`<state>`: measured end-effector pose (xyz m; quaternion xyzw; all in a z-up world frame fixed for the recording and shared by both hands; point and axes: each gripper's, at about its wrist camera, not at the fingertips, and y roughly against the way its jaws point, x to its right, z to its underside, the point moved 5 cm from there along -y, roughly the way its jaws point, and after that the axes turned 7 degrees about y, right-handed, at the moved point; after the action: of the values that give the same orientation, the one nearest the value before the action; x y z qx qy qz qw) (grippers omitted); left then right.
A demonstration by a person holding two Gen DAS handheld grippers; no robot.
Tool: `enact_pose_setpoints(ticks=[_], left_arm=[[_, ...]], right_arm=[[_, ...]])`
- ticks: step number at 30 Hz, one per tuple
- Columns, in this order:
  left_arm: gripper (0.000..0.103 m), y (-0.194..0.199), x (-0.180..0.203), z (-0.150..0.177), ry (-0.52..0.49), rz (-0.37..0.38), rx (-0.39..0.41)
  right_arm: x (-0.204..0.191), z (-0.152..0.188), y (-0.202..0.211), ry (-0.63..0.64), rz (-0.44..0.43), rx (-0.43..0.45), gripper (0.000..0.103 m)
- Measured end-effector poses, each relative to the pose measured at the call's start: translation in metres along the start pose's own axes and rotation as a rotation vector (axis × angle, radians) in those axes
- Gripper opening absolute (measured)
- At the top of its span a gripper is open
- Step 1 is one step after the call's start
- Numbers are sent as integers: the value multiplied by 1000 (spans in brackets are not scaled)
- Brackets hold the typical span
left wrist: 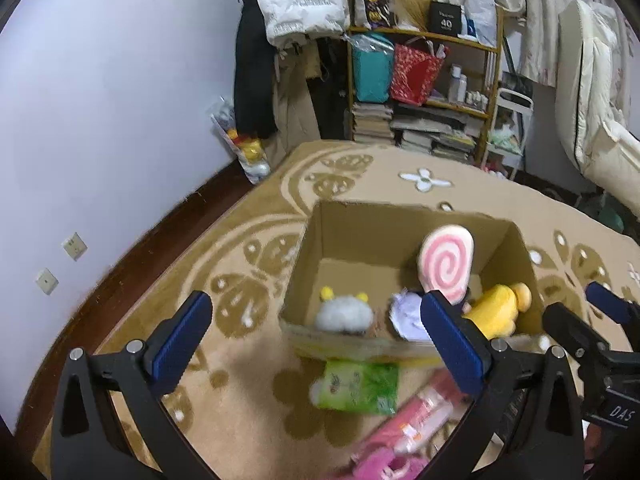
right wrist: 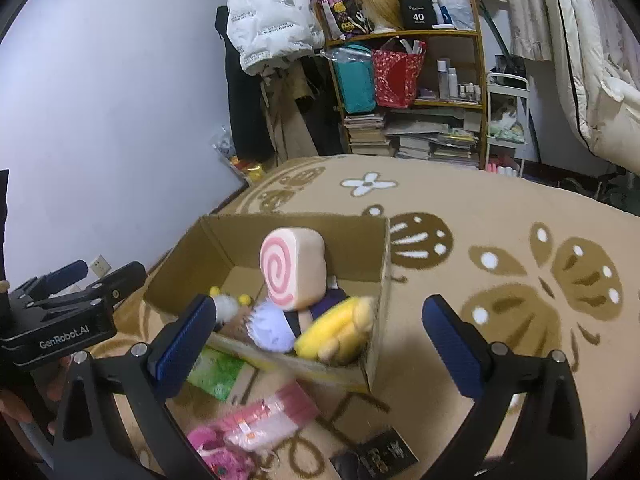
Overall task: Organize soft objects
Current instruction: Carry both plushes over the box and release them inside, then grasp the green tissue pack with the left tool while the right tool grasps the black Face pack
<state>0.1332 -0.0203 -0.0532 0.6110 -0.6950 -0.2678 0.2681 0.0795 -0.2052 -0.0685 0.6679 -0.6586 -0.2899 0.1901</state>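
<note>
An open cardboard box sits on the rug. Inside are a pink swirl roll plush, a yellow plush, a white fluffy toy with yellow ears and a pale lilac plush. In front of the box lie a green packet, a pink pack and a magenta fluffy toy. My left gripper is open and empty above the green packet. My right gripper is open and empty over the box's near wall.
A patterned beige rug covers the floor. A shelf with bags and books stands at the back beside hanging coats. A black card lies near the right gripper. Bedding hangs at the right.
</note>
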Motion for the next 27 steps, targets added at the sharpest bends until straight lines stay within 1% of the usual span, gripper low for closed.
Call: enact_pose_setpoints(ticks=[3,4,5,8,11,15,17,23,25,27], left_arm=[[103,6,1,6,24,86,-37],[103,8,2,6,28,100,-38],[103,10,1,8,29,103,-36],[103,12,1,13,17,81,-35],[103,8,-2,18,25,78,-55],[103,-2,-5,32,15,56,-92],[103,-8,-4,37,9,60,-112],[103,-27,4,55,-14,59,-183],[102,-34,6,60,-18,63,-206],[100,-37,6,63,-11,82,-225]], right_arm=[[-1,6,7,2,-2,-8,103],[0,9,9,-2,-3,-13,103],[0,13,10,-10,-8,-19,103],[3,25,13,-32,-13,-50,103],[3,34,12,-41,10,-82,103],[7,40,12,-53,24,-89,103],[9,43,11,-55,28,-84,103],[21,62,-7,-72,50,-167,103],[25,67,-13,-90,42,-191,103],[28,73,-17,-110,34,-203,103]])
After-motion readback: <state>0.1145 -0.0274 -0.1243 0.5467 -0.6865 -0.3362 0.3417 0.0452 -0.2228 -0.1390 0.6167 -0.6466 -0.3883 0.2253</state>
